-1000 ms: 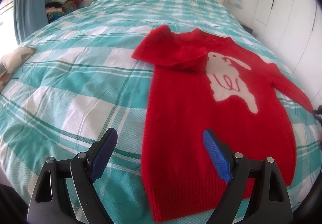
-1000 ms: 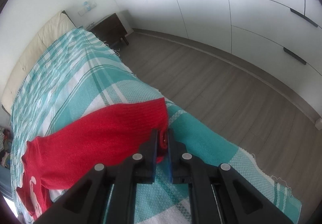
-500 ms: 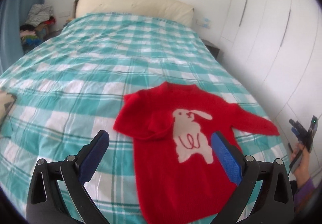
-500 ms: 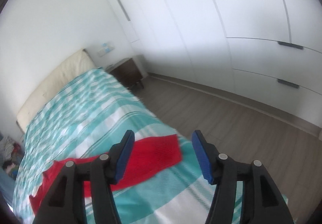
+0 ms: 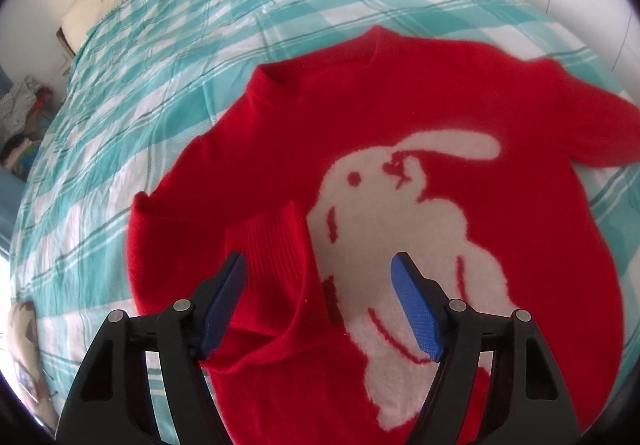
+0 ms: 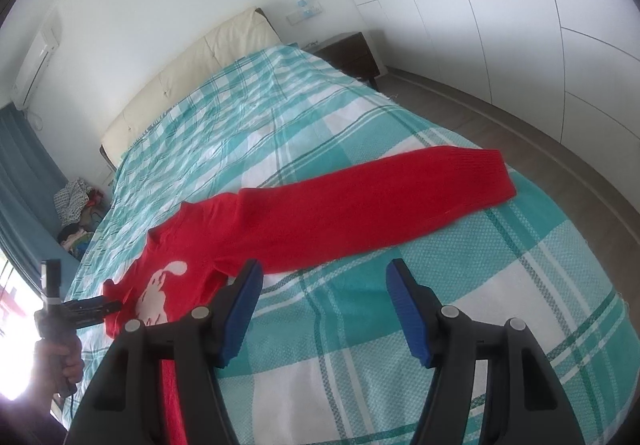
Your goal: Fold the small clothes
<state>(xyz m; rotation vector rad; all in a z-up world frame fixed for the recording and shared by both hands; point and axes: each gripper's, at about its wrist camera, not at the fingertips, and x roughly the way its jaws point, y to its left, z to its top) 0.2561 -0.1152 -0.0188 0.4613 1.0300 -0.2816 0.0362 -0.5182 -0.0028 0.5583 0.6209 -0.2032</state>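
A red sweater [image 5: 360, 93] with a white rabbit [image 5: 400, 213] lies flat, front up, on the bed. Its left sleeve is folded in over the chest, and the ribbed cuff [image 5: 276, 245] ends beside the rabbit. My left gripper [image 5: 320, 297] hovers close above that cuff; its jaws are closing, with the cuff below and between them but not pinched. The other sleeve [image 6: 380, 201] lies stretched straight out towards the bed's edge. My right gripper [image 6: 326, 301] stands open over bare bedspread just short of that sleeve, holding nothing.
The bed has a teal and white checked cover [image 6: 460, 317] and a cream headboard [image 6: 192, 73]. A dark nightstand [image 6: 348, 53], white wardrobe doors [image 6: 520, 25] and wood floor [image 6: 560, 149] lie past the right edge. Clothes are piled [image 6: 76, 197] by the curtain.
The right gripper let go of the sleeve cuff, opened and drew back and up. The left gripper swept in close over the sweater's chest, rolled, and its jaws narrowed.
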